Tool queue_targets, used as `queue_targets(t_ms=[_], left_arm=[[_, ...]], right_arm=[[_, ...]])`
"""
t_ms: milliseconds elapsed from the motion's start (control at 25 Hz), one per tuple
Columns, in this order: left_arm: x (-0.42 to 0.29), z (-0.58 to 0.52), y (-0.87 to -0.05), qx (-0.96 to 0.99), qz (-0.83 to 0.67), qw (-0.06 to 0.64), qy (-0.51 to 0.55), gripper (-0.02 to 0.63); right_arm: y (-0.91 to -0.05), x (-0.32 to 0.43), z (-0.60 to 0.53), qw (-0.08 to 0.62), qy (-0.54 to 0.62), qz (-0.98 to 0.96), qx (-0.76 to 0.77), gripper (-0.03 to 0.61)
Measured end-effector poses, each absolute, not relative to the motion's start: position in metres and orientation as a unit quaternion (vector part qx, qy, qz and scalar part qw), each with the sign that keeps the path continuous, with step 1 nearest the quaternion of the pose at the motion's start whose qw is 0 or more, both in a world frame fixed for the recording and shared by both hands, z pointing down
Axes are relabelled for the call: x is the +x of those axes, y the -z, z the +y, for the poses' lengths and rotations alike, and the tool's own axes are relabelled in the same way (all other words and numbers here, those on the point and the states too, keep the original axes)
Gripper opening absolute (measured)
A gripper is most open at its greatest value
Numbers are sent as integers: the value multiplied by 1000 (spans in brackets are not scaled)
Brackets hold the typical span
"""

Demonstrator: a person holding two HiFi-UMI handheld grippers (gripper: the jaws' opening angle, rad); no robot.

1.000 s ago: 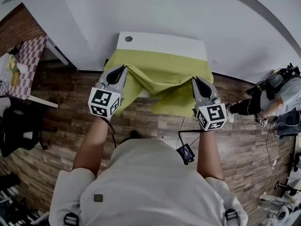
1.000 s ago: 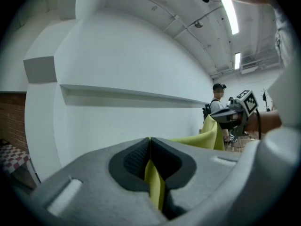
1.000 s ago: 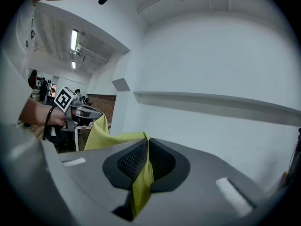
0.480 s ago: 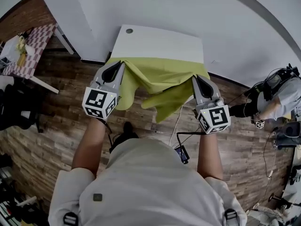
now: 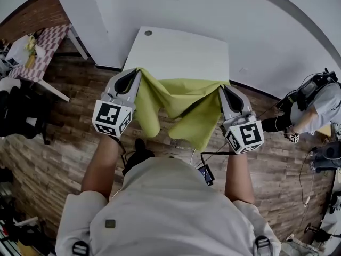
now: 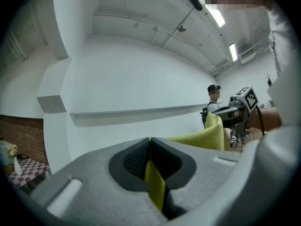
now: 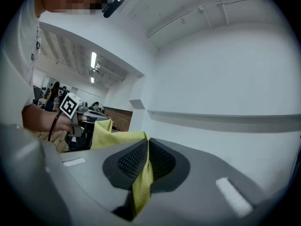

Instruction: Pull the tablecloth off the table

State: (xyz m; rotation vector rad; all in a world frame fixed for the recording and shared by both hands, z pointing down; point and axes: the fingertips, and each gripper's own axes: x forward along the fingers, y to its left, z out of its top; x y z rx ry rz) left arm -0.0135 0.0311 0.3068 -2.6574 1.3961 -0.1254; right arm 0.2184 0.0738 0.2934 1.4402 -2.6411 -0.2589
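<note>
The yellow-green tablecloth (image 5: 181,105) hangs in the air between my two grippers, sagging in folds below the near edge of the small white table (image 5: 181,49). The table top is bare. My left gripper (image 5: 137,72) is shut on the cloth's left corner, and the cloth (image 6: 155,185) shows pinched between its jaws in the left gripper view. My right gripper (image 5: 221,88) is shut on the right corner; in the right gripper view a strip of cloth (image 7: 141,187) runs through its closed jaws. Both grippers point up and away from me.
A wooden floor (image 5: 64,148) lies around me. A table with a checked cloth (image 5: 45,41) stands at the far left. A person (image 5: 314,103) sits at the right among cables and gear. A white wall (image 5: 176,7) rises behind the table.
The cloth has slid fully off the white table toward me and now hangs free between the grippers. Both grippers kept their hold and drew back from the table.
</note>
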Motion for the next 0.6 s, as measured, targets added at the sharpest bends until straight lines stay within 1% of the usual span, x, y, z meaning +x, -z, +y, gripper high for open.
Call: queue_targets(t_ms=[320, 600], left_arm=[[-22, 38, -285, -888, 452, 86, 26, 6], [-43, 22, -281, -895, 436, 86, 33, 6]], right_arm=[[-267, 203, 85, 46, 105, -870, 479, 17], [-268, 179, 71, 45, 102, -869, 482, 17]])
